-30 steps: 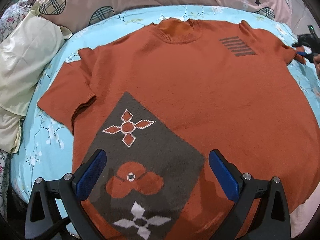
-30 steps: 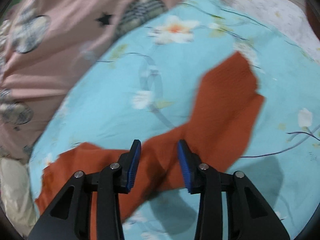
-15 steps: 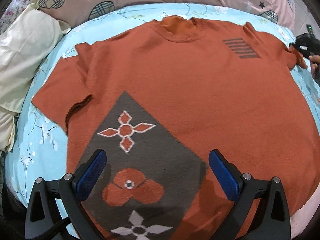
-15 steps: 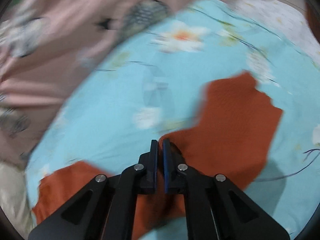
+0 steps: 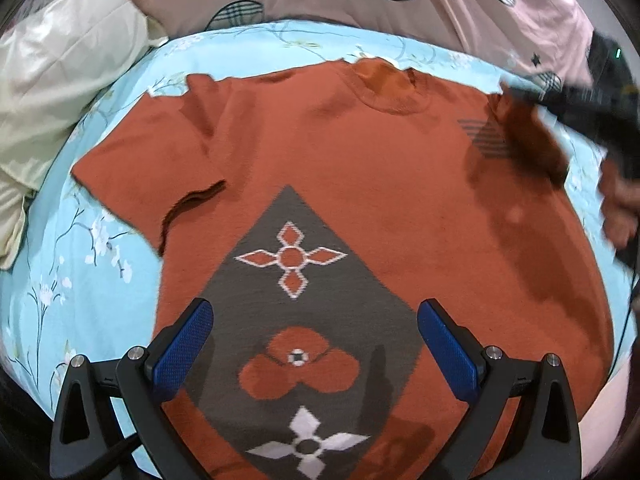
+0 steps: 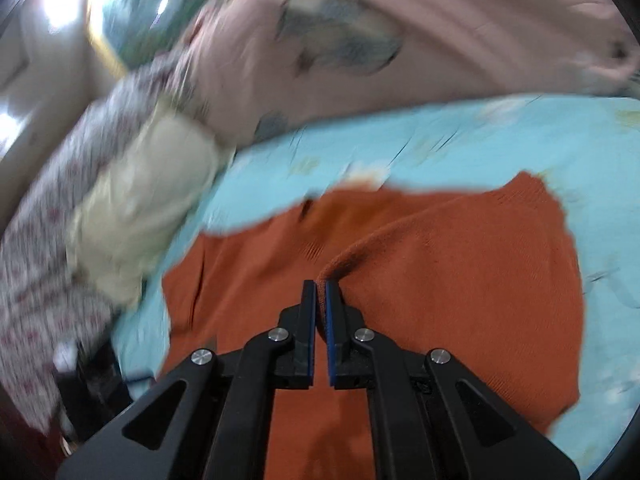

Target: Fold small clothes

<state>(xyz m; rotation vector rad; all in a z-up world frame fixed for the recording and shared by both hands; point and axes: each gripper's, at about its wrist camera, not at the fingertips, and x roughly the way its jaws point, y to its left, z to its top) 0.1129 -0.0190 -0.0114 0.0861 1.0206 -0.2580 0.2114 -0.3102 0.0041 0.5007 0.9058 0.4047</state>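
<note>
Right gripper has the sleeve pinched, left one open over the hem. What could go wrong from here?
1. The right gripper pinches only the sleeve's edge; the knit could slip out mid-fold.
2. The left gripper is open above the sweater, pinning nothing, so the body may drag across the bedsheet.

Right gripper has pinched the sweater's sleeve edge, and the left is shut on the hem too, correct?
Not quite. The right gripper is pinching the orange sweater sleeve, but the left wrist view shows the left gripper with jaws wide open, holding nothing.
</note>
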